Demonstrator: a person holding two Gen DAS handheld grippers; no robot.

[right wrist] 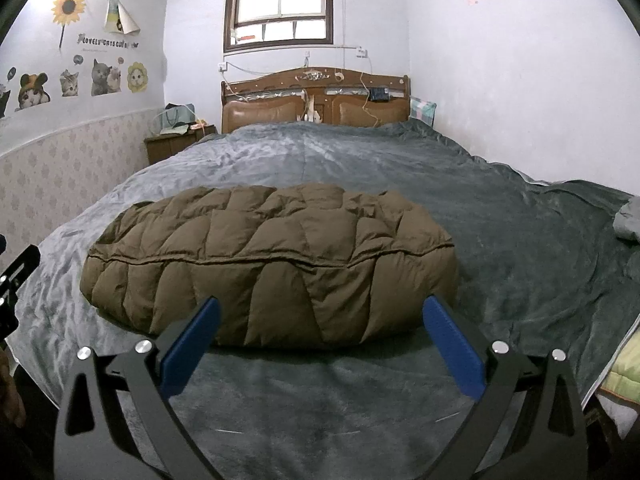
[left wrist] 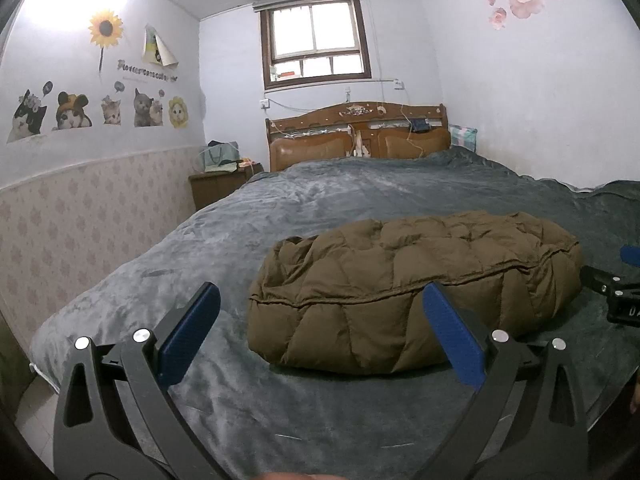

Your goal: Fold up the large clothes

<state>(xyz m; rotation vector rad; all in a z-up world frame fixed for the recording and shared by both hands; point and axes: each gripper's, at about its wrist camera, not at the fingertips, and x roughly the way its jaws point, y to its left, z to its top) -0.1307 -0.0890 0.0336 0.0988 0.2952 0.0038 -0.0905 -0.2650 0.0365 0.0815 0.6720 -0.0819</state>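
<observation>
A brown quilted down coat [left wrist: 416, 284] lies folded into a thick bundle on the grey bedspread [left wrist: 320, 192]. In the right wrist view the same coat [right wrist: 272, 260] fills the middle, with its folded edge facing me. My left gripper [left wrist: 320, 300] is open, just short of the coat's near left part, its blue pads empty. My right gripper [right wrist: 320, 312] is open too, its fingertips close to the coat's near edge and holding nothing. The right gripper's black frame [left wrist: 612, 292] shows at the right edge of the left wrist view.
The bed runs back to a wooden headboard [left wrist: 356, 132] under a window [left wrist: 316, 40]. A nightstand [left wrist: 220, 184] with bags stands at the bed's left. Walls close in on both sides. A grey cloth [right wrist: 628, 220] lies at the bed's right edge, and a yellow-green quilt [right wrist: 624, 368] shows lower right.
</observation>
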